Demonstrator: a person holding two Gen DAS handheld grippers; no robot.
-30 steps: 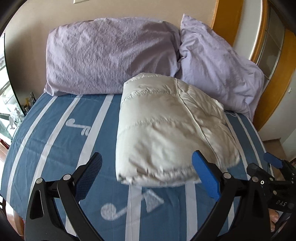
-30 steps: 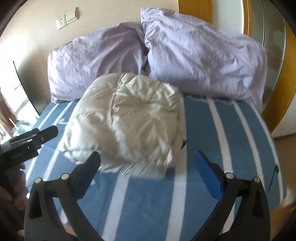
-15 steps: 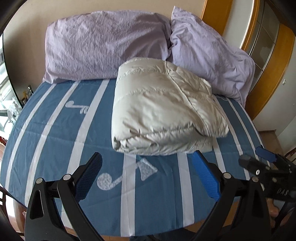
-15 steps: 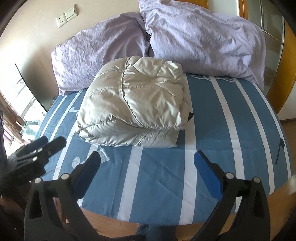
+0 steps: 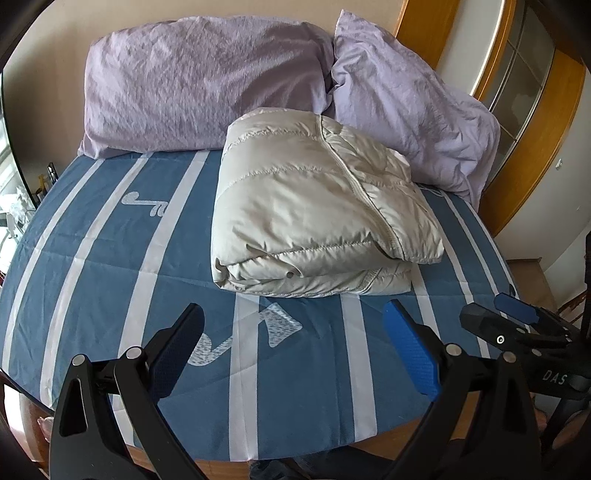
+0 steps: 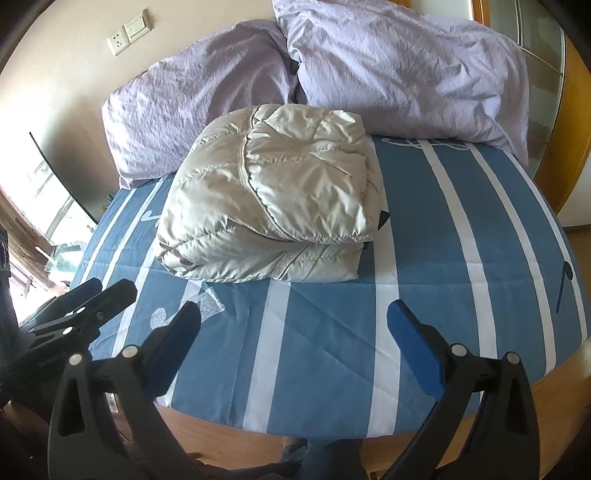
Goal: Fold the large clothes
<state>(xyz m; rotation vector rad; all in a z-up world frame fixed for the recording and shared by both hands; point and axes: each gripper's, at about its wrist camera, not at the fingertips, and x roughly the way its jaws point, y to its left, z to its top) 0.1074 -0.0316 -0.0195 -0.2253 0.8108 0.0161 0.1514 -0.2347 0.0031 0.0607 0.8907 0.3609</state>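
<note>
A cream quilted down jacket (image 5: 317, 210) lies folded into a thick square bundle on the blue striped bed sheet (image 5: 110, 258), just in front of the pillows. It also shows in the right wrist view (image 6: 273, 206). My left gripper (image 5: 291, 347) is open and empty, held back over the near edge of the bed, apart from the jacket. My right gripper (image 6: 293, 343) is open and empty too, also back from the jacket. Each gripper shows at the side of the other's view, the right one (image 5: 513, 325) and the left one (image 6: 92, 299).
Two lilac pillows (image 5: 207, 85) (image 5: 410, 110) lean against the wall behind the jacket. The wooden bed frame edge (image 6: 221, 428) runs below the grippers. A wooden door frame (image 5: 524, 177) stands at the right. A wall socket and switch (image 6: 129, 33) are above the pillows.
Both grippers have drawn back from the jacket toward the foot of the bed. The folded jacket stays where it lay, now farther away in both views.
</note>
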